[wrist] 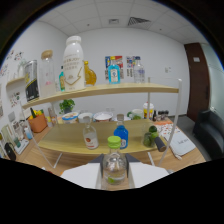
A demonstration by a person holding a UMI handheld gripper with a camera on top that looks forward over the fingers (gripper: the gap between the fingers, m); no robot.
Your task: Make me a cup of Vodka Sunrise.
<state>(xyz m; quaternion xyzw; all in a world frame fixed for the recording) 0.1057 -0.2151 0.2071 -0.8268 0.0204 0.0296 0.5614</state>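
One green-capped clear bottle stands upright, clamped in the gripper

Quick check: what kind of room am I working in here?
Probably an office room set up as a drinks station: a two-tier wooden shelf of bottles, posters on the wall, ceiling tiles with a vent.

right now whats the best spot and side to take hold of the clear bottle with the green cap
The clear bottle with the green cap stands upright between the fingers of the claw, which looks closed on its body. That is probably the best hold: the straight round body below the shoulder, taken from the near side, fingers level. The cap is narrow and would likely slip.
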